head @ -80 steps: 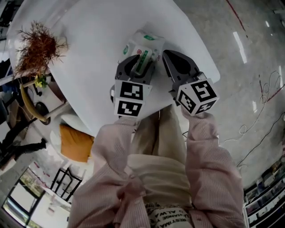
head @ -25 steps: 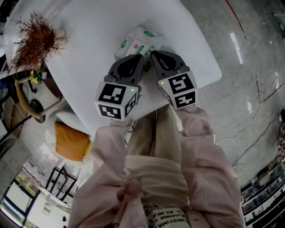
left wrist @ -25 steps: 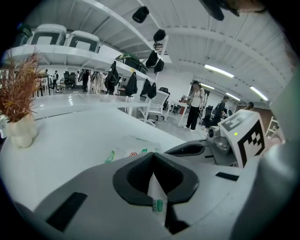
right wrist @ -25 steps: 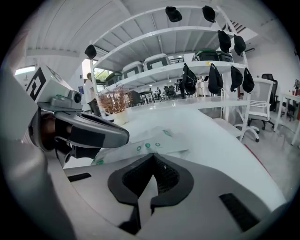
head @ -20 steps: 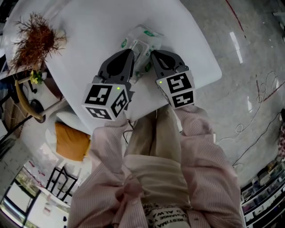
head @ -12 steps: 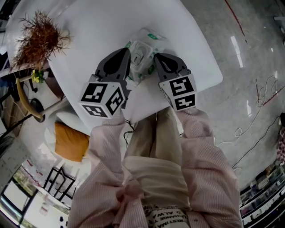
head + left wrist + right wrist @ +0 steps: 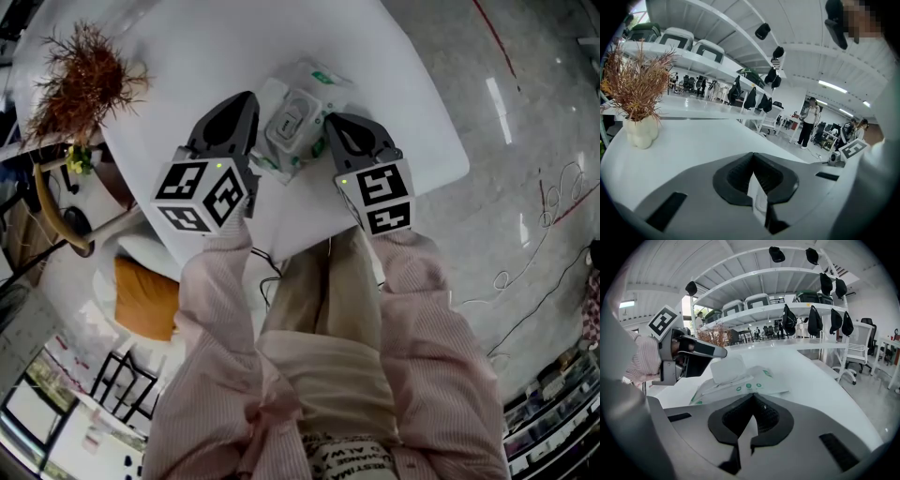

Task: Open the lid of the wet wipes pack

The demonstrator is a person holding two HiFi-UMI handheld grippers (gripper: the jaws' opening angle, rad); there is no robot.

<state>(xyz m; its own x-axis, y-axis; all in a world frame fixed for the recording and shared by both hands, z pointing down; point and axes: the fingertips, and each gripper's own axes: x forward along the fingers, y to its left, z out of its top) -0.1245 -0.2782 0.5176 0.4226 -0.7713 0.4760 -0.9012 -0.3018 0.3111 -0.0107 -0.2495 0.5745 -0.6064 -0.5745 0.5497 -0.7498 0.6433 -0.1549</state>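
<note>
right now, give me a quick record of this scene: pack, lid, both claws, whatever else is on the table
table: white
wet wipes pack: lying flat on the table between the two claws
lid: white flap tilted up off the pack, looks open
left claw: jaws together, nothing between them, tip beside the lid
right claw: jaws together, empty, at the pack's near edge; contact unclear
other: dried plant in a white vase, far left of the table

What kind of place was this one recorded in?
Probably a large open-plan office or lab workspace. Long white shelves carry storage boxes, a white office chair stands by the table, and people stand among more chairs and tables in the background.
</note>
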